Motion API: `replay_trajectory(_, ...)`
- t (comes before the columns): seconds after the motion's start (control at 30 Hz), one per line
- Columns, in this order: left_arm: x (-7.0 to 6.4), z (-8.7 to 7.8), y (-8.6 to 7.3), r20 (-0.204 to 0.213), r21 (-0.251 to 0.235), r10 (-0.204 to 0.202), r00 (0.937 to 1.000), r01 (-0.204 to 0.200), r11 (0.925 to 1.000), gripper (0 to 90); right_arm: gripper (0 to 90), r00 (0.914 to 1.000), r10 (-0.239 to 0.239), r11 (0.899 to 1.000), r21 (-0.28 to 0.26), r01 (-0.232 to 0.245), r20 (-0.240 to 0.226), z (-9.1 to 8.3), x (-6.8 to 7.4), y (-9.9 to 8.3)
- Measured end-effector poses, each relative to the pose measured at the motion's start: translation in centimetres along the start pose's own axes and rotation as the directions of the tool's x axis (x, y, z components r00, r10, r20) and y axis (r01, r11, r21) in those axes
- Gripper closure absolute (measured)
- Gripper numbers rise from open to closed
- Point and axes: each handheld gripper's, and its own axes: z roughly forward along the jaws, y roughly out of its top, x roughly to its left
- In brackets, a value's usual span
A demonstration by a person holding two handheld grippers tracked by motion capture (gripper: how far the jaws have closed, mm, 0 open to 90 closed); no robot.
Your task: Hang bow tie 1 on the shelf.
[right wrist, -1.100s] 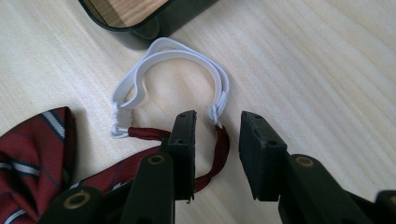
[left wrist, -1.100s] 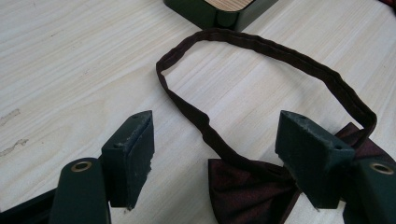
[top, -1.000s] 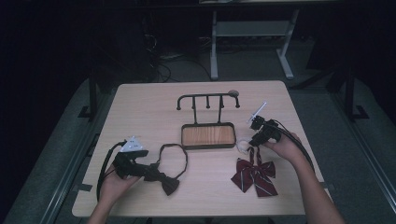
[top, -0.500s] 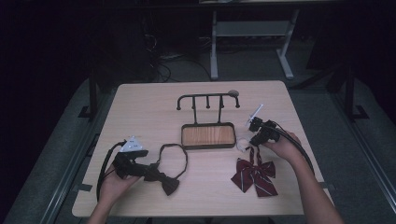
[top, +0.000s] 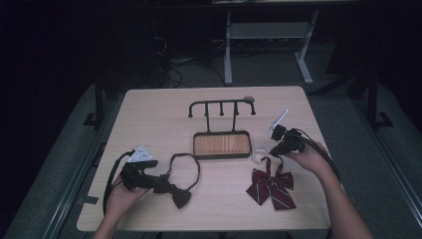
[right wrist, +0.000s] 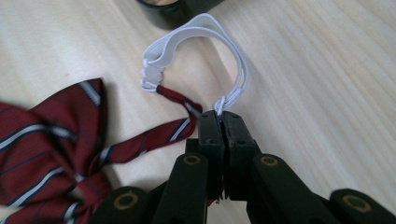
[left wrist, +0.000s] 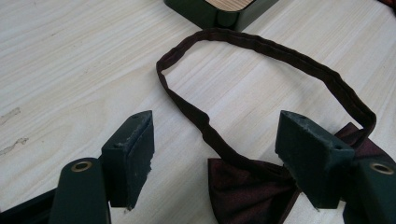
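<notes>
Down at the lower left of the high view, the left claw (top: 158, 183) lies spread wide on the desk (top: 164, 114), its jaws astride the dark maroon bow tie (top: 180, 195), whose neck strap loops up toward the wooden-based hook stand (top: 222, 144) at the frame's centre. At the right, the right claw (right wrist: 221, 120) is clenched on the white elastic band (right wrist: 238, 70) of the striped red bow tie (top: 271, 186), which lies flat at the lower right.
</notes>
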Motion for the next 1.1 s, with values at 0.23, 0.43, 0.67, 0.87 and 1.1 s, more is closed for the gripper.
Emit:
replay_trajectory(0.23,0.0,0.1,0.0,0.002,0.000,-0.001,1.0000,0.001,1.0000,28.7,87.3,0.9987,-0.035,0.999,-0.010,0.035,-0.036,-1.7,0.4,-0.5)
replay_trajectory(0.43,-0.1,0.1,0.0,0.002,0.001,-0.002,1.0000,0.002,1.0000,28.7,87.3,0.9960,-0.061,0.998,-0.038,0.059,-0.065,-3.5,1.1,-0.4)
replay_trajectory(0.67,-0.1,0.1,0.0,0.004,0.001,-0.004,1.0000,0.004,1.0000,28.6,87.3,0.9909,-0.090,0.995,-0.051,0.085,-0.101,-5.1,1.9,0.0)
replay_trajectory(0.87,-0.1,0.1,0.0,0.005,0.003,-0.002,1.0000,0.002,1.0000,28.7,87.2,0.9868,-0.119,0.992,-0.062,0.113,-0.109,-6.3,2.6,0.5)
replay_trajectory(1.1,-0.1,0.1,0.0,0.006,0.007,0.004,1.0000,-0.004,1.0000,28.7,87.1,0.9816,-0.146,0.987,-0.080,0.137,-0.123,-7.5,3.0,1.0)
